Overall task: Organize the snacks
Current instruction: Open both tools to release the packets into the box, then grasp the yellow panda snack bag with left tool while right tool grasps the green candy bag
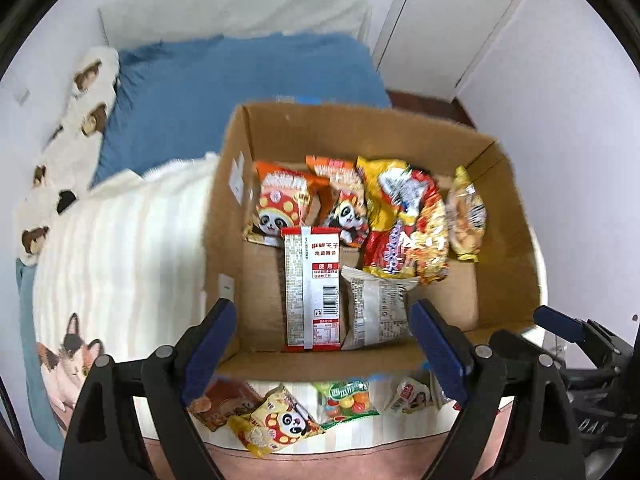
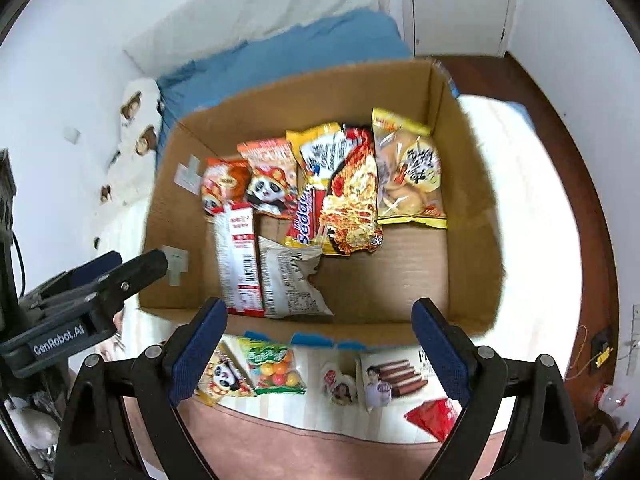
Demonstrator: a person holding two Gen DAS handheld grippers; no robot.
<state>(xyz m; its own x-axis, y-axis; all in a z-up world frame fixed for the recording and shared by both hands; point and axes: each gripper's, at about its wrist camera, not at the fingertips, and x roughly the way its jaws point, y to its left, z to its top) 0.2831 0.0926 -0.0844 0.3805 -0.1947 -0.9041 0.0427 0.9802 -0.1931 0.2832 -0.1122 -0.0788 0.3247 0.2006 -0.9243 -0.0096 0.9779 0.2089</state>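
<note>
Hovering spread and empty, both the left gripper [image 1: 322, 344] and right gripper [image 2: 320, 344] face the cardboard box [image 2: 472, 208] on the bed; reaching the near loose snacks [image 2: 276, 368], they may snag its front wall.

bright, even indoor light; slight motion blur; fisheye bending, dark vignette at corners

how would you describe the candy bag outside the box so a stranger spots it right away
Find the cardboard box on the bed, then look at the row of snacks lying in front of its near wall. The candy bag is second from the left, beside the yellow panda packet: a clear bag with a green top, full of round, coloured sweets.
</note>
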